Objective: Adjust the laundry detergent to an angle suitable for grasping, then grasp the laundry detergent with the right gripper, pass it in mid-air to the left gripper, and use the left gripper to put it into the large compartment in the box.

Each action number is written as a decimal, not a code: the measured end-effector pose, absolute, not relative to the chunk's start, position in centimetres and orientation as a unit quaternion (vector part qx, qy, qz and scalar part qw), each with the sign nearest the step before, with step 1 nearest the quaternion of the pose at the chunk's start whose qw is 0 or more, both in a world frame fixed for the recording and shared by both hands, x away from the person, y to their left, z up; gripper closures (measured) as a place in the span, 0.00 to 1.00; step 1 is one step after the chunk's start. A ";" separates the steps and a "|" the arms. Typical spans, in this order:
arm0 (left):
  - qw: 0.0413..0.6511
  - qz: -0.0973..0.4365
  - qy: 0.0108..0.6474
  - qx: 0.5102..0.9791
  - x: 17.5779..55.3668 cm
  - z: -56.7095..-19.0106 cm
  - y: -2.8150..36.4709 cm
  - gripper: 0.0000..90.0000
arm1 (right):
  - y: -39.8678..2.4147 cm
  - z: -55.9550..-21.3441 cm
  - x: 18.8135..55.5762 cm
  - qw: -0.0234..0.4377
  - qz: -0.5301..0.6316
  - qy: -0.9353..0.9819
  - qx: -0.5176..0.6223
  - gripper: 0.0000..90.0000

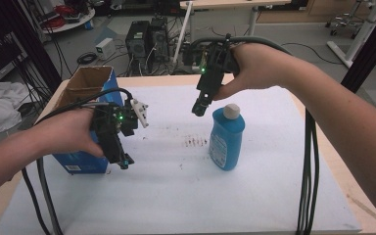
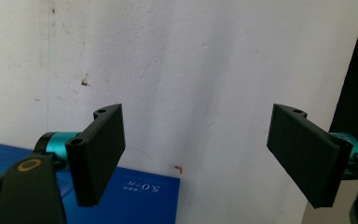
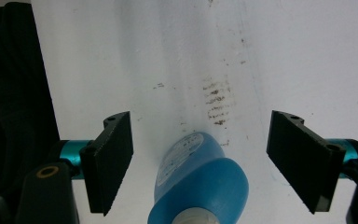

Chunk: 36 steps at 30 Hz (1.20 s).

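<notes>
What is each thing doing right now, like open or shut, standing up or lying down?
Blue bottle: standing upright, white cap on, not held.
Cardboard box: top open, standing on the table.
Left gripper: jaws open, nothing between them.
Right gripper: jaws open, above the bottle, not touching it.

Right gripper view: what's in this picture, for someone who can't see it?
A blue bottle with a white cap stands on a smudged white table cover, right below the open right gripper. Its two black jaws stand wide apart on either side, not touching it.
</notes>
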<state>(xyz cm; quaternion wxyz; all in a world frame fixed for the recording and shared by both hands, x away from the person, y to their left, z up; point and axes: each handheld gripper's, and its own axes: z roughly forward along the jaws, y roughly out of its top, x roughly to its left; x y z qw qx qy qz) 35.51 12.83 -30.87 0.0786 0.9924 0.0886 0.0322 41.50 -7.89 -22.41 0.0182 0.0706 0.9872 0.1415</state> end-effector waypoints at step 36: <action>0.085 0.040 0.087 0.992 35.1 -30.3 12.8 0.21 | -7.6 -22.5 41.0 0.017 0.149 0.986 0.070 0.24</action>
